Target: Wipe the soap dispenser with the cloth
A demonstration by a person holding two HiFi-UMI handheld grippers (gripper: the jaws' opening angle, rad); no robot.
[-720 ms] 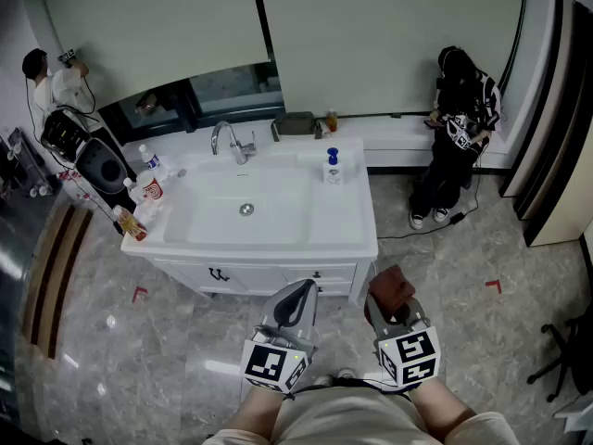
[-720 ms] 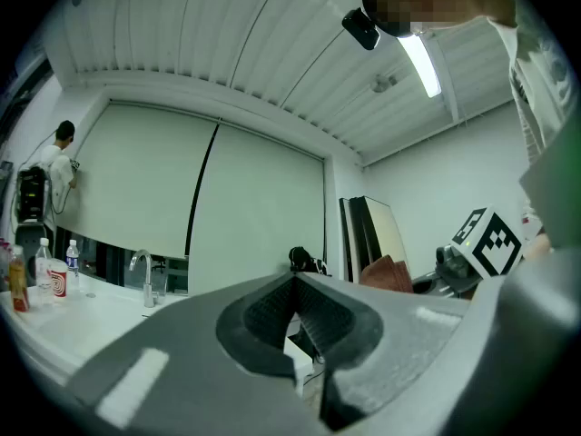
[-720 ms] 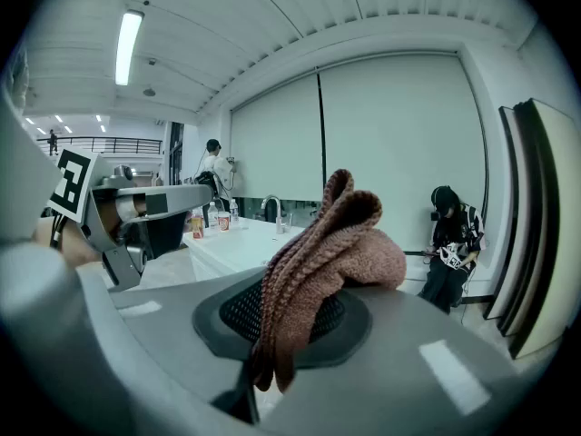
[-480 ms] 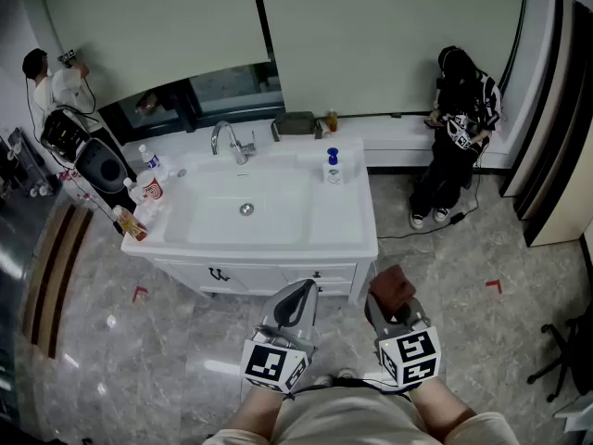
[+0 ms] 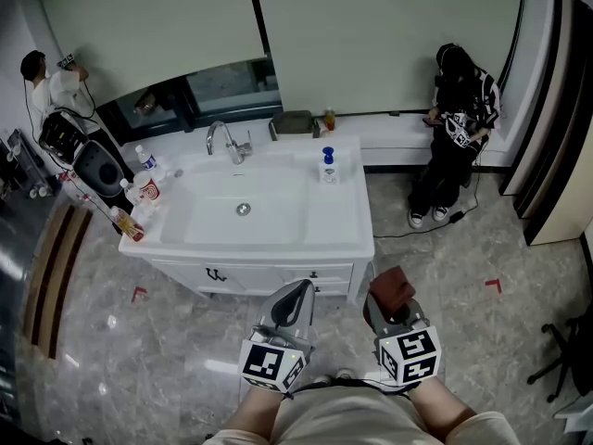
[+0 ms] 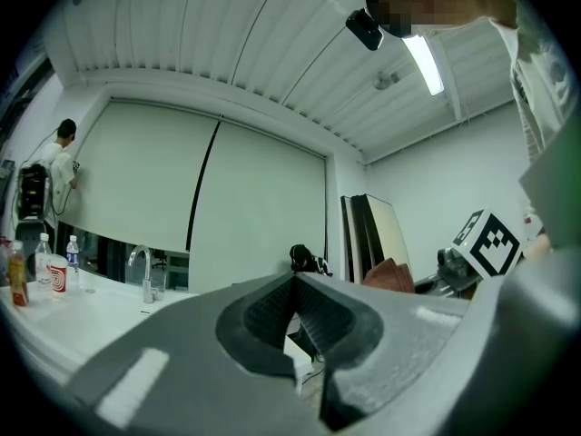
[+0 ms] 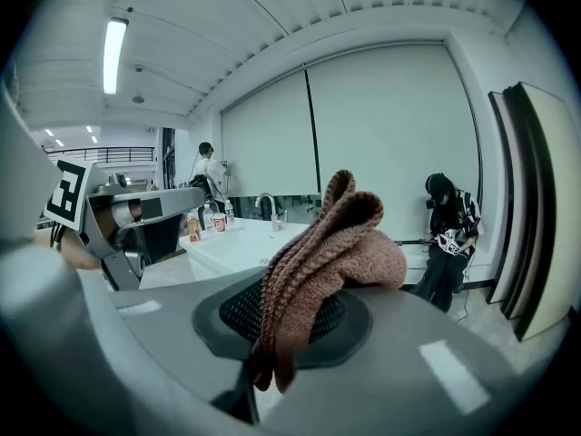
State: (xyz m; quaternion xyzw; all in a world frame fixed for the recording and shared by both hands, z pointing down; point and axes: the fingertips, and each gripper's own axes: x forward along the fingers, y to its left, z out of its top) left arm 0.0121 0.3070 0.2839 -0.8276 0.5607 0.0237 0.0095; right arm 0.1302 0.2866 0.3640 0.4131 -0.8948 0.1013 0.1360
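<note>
A clear soap dispenser (image 5: 328, 167) with a blue pump stands on the white sink counter (image 5: 347, 230), at the back right of the basin. My right gripper (image 5: 385, 302) is shut on a brown knitted cloth (image 5: 393, 288), which bulges out of its jaws (image 7: 322, 252) in the right gripper view. My left gripper (image 5: 295, 301) is shut with nothing in it; its pads (image 6: 292, 312) meet. Both grippers hang low in front of the vanity, well short of the dispenser.
A faucet (image 5: 225, 140) stands behind the basin. Bottles and a cup (image 5: 146, 189) crowd the counter's left end. A dark tray (image 5: 295, 122) sits on the back ledge. One person (image 5: 459, 128) sits at the right wall, another (image 5: 51, 86) stands at far left. An office chair (image 5: 570, 352) stands at right.
The view has shifted slightly, so the vanity sits a little higher and further left in the head view. Both grippers keep their places and hold.
</note>
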